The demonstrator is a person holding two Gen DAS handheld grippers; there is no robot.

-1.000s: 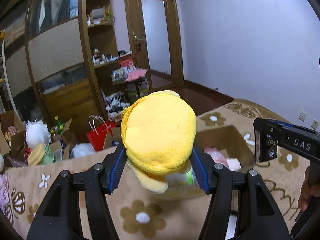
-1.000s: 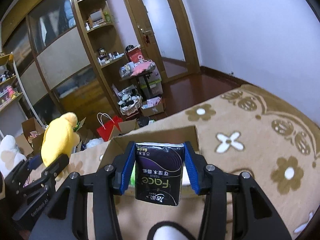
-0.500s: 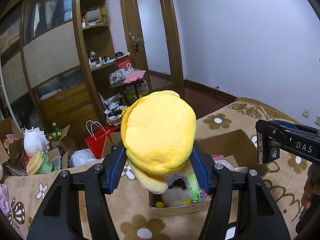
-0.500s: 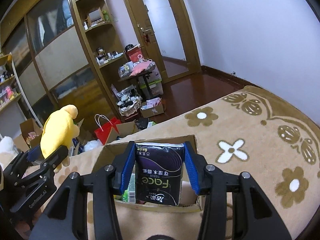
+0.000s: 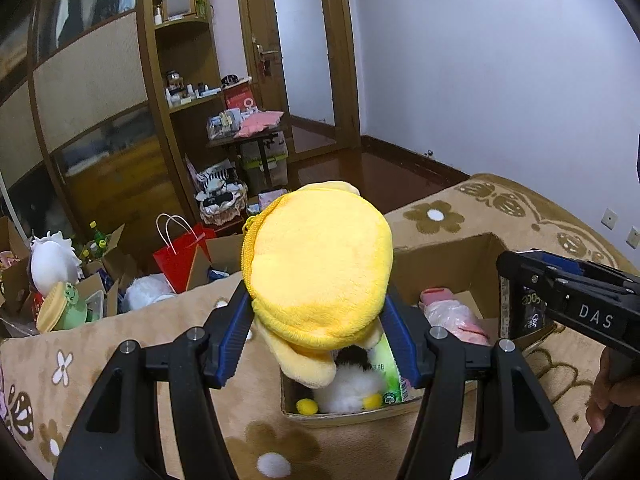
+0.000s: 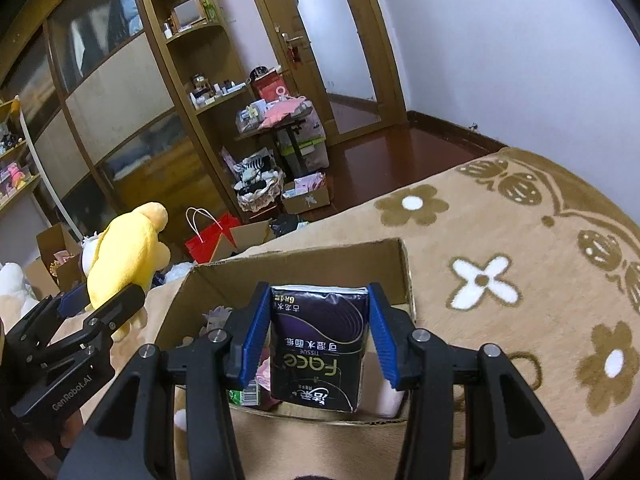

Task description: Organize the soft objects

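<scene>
Now both loads sit nearer the cardboard box (image 6: pixel 304 264) than a second ago, and more of its inside shows. Left gripper (image 5: pixel 320 344) clamps the yellow plush (image 5: pixel 320 268), frame centre; right gripper (image 6: pixel 318 340) clamps the tissue pack (image 6: pixel 318 344) over the opening. Drop looks close.

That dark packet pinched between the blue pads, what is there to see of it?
The tissue pack is a soft rectangular packet in glossy dark purple-black wrap, with pale swirls, white "Face" lettering and Chinese text, all reading upside down in the right wrist view. White tissue shows along its top edge. The right gripper clamps its two sides, holding it upright in the air over the open cardboard box. Nothing else touches it.
</scene>
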